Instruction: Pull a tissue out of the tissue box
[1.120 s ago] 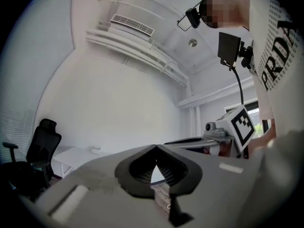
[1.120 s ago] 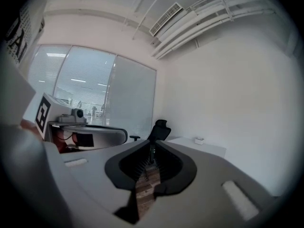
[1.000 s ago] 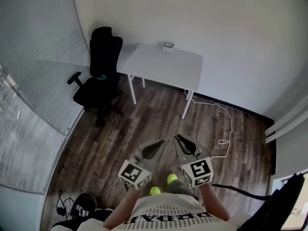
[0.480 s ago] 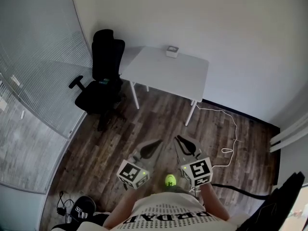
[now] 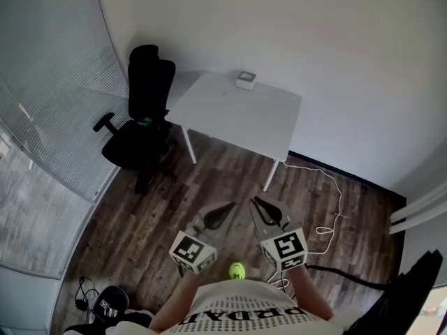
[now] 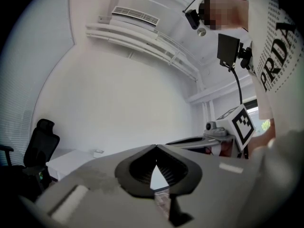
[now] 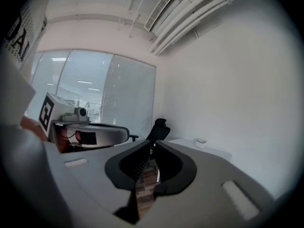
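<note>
The small white tissue box [image 5: 245,80] stands at the far edge of the white table [image 5: 237,114], close to the wall. Both grippers are held side by side well short of the table, above the wood floor. My left gripper [image 5: 231,205] is shut, its tips meeting with nothing between them. My right gripper [image 5: 254,201] is also shut and holds nothing. In the left gripper view the tissue box [image 6: 99,152] is a small far shape on the table [image 6: 71,161]. The right gripper view shows the tissue box [image 7: 201,143] beyond its tips.
A black office chair [image 5: 142,121] stands left of the table by the glass wall with blinds [image 5: 49,124]. A white cable [image 5: 330,202] loops on the floor right of the table. Black gear [image 5: 106,301] lies at the lower left.
The person has walked across the floor toward the table, carrying both grippers along. The grippers keep the same pose, side by side and shut.
</note>
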